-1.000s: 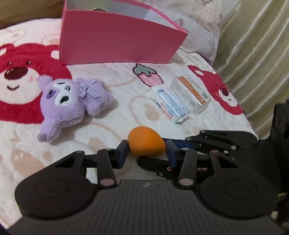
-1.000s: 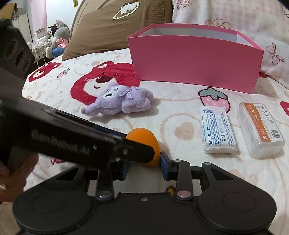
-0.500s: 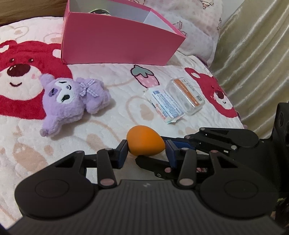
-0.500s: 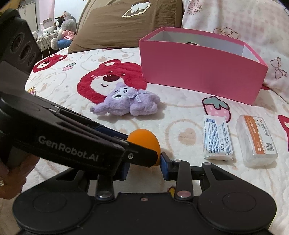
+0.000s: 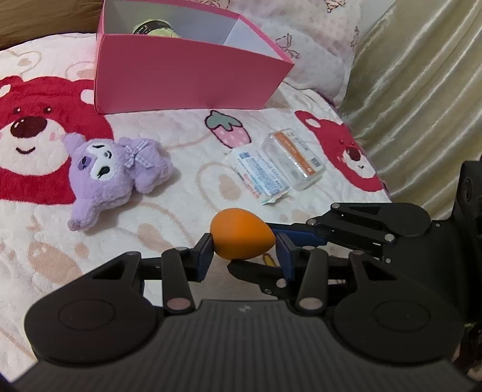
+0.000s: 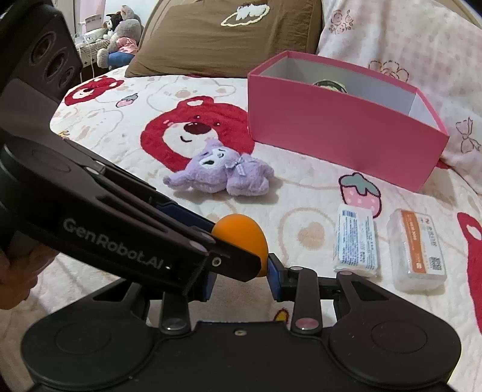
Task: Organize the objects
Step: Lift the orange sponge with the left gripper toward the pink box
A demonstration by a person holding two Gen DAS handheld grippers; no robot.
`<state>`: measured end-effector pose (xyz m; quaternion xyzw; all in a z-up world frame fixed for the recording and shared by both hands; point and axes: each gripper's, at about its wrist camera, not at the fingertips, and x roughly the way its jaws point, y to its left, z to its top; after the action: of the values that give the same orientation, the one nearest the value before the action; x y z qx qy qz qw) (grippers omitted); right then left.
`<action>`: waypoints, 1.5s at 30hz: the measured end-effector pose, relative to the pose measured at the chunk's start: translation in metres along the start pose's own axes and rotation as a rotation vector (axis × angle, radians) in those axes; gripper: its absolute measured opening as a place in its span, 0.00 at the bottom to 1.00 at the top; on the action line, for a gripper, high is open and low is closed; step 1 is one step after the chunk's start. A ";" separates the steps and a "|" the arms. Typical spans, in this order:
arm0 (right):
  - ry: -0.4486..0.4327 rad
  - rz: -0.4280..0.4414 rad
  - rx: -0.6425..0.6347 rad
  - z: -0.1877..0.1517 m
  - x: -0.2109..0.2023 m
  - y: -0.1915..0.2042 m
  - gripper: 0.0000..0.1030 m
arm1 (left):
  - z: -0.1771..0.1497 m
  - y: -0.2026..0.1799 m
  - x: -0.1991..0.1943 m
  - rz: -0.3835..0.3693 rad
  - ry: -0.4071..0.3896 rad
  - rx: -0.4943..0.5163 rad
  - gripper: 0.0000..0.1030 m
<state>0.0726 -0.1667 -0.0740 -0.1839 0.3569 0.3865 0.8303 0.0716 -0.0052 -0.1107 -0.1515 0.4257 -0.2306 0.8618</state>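
The left hand-held gripper (image 6: 241, 265) crosses the right wrist view from nine o'clock, masking part of the orange egg-shaped sponge (image 6: 244, 233). Inside the pink box (image 5: 186, 78), only the top of a round dark-and-yellow object (image 5: 153, 28) clears the wall. Print on the two packets (image 6: 357, 241) is too small to read.

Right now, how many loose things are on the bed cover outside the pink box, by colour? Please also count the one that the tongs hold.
Orange: 1, the egg-shaped sponge held between both tongs
Purple: 1, the plush toy
White and blue: 1, the small packet
Clear with orange label: 1, the plastic case
Total: 4
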 end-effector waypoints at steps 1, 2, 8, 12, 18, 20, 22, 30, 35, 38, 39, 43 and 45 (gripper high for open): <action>0.000 0.004 0.000 0.001 -0.002 -0.001 0.39 | 0.001 -0.001 -0.001 -0.002 0.000 -0.002 0.42; 0.000 0.007 0.000 0.002 -0.005 -0.002 0.39 | 0.001 -0.002 -0.002 -0.004 0.002 -0.004 0.42; 0.006 0.018 -0.004 0.006 -0.014 -0.003 0.39 | 0.008 -0.009 -0.007 0.003 0.028 0.004 0.42; 0.000 0.017 -0.011 0.010 -0.019 -0.003 0.39 | 0.011 -0.018 -0.016 0.025 0.010 0.032 0.41; -0.023 0.008 -0.035 0.021 -0.032 -0.001 0.39 | 0.033 -0.026 -0.031 0.027 0.020 0.075 0.42; -0.048 0.011 -0.041 0.026 -0.040 -0.002 0.39 | 0.040 -0.032 -0.036 0.035 0.018 0.108 0.42; -0.057 0.017 -0.046 0.035 -0.045 -0.005 0.39 | 0.047 -0.036 -0.042 0.037 0.015 0.108 0.42; -0.075 0.031 -0.077 0.058 -0.067 -0.012 0.39 | 0.071 -0.050 -0.056 0.042 0.008 0.122 0.42; -0.079 0.026 -0.080 0.073 -0.073 -0.019 0.39 | 0.089 -0.051 -0.061 0.029 0.001 0.082 0.42; -0.087 0.031 -0.077 0.081 -0.076 -0.025 0.39 | 0.098 -0.051 -0.064 0.017 -0.008 0.068 0.42; -0.089 0.036 -0.073 0.084 -0.077 -0.027 0.39 | 0.101 -0.050 -0.065 0.016 -0.008 0.064 0.42; -0.085 0.060 -0.046 0.095 -0.079 -0.035 0.39 | 0.113 -0.049 -0.067 0.009 0.006 0.043 0.43; -0.077 0.072 -0.024 0.101 -0.079 -0.038 0.39 | 0.118 -0.049 -0.067 0.006 0.014 0.037 0.42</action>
<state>0.1125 -0.1725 0.0531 -0.1658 0.3262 0.4270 0.8269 0.1181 -0.0039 0.0262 -0.1326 0.4280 -0.2369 0.8620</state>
